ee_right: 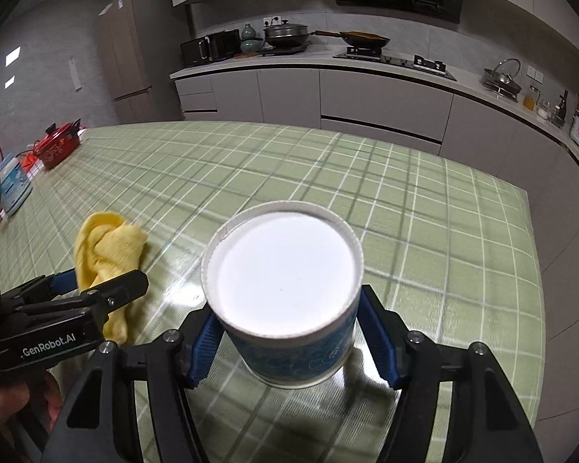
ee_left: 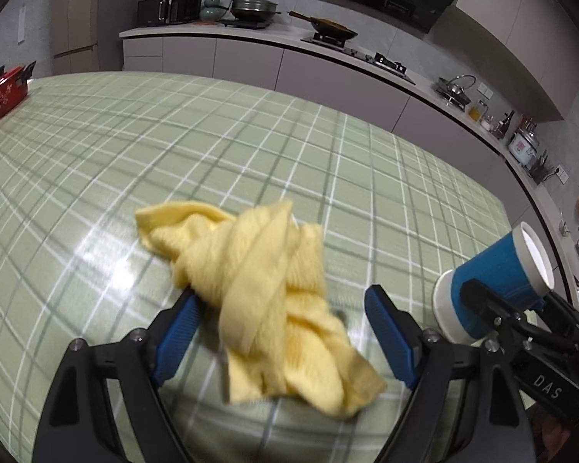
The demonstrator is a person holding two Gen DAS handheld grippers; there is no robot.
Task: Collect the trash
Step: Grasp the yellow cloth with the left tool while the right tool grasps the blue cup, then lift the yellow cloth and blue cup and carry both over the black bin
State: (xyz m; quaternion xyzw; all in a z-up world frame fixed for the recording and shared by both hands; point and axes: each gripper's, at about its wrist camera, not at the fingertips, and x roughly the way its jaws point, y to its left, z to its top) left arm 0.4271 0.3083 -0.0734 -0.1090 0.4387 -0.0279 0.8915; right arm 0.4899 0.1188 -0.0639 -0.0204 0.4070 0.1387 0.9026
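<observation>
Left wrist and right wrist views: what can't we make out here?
- Yellow cloth, left wrist view: motion-blurred; its near end lies between the open left hand-held gripper, so contact is unclear.
- Blue paper cup, right wrist view: its mouth faces the camera, contents washed out white; held in the right hand-held gripper.
- Items at the table's left edge, right wrist view: cut off, too small.
- Trash bin: in neither view.

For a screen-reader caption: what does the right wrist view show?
The right claw grips a blue paper cup over a green plaid table. At left, the open left claw straddles a yellow cloth.
</observation>
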